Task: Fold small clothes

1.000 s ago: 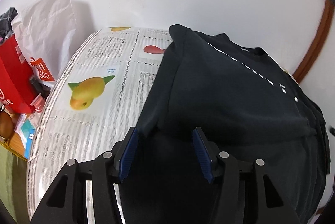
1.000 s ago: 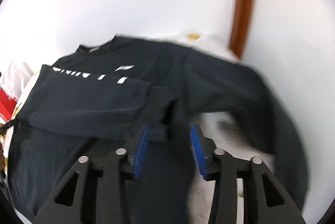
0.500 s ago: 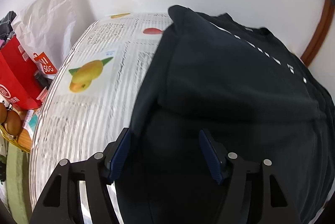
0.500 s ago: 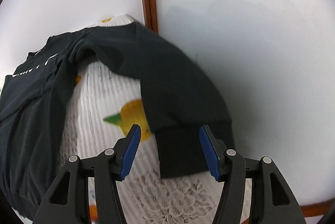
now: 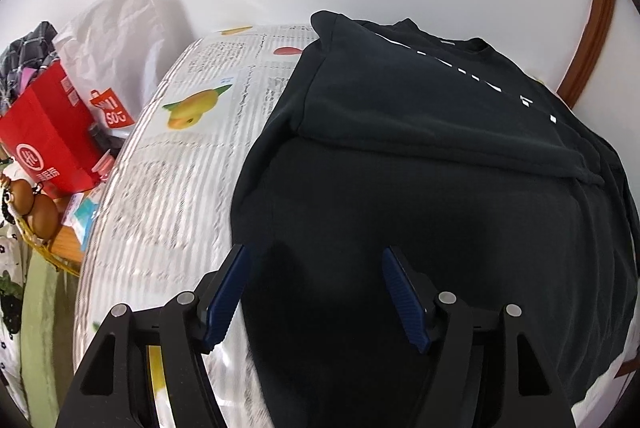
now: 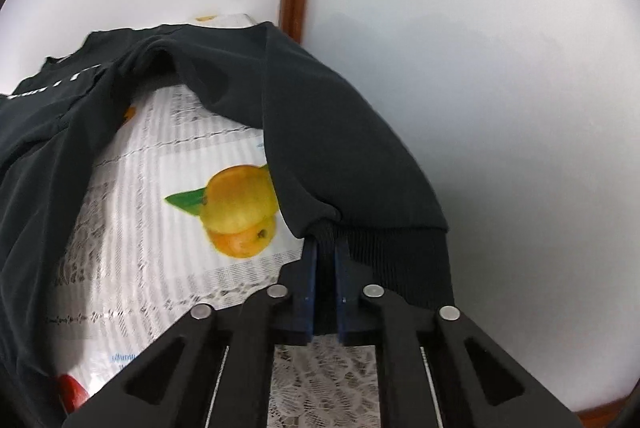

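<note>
Black sweatshirt (image 5: 420, 155) spread on the fruit-print table (image 5: 168, 187), one sleeve folded across its chest, right gripper (image 6: 325, 256) with fingers just closed tight on the ribbed cuff (image 6: 400, 256) of the other sleeve, left gripper (image 5: 316, 292) fingers wide apart above the hem, gripping nothing, red bag (image 5: 48, 135) beside the table

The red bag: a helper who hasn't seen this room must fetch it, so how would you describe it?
Start at the table with the fruit-print cloth and look past its left edge, toward the wall. The red bag stands there in front of a white bag. It alone is solid red, with a white round logo.
</note>
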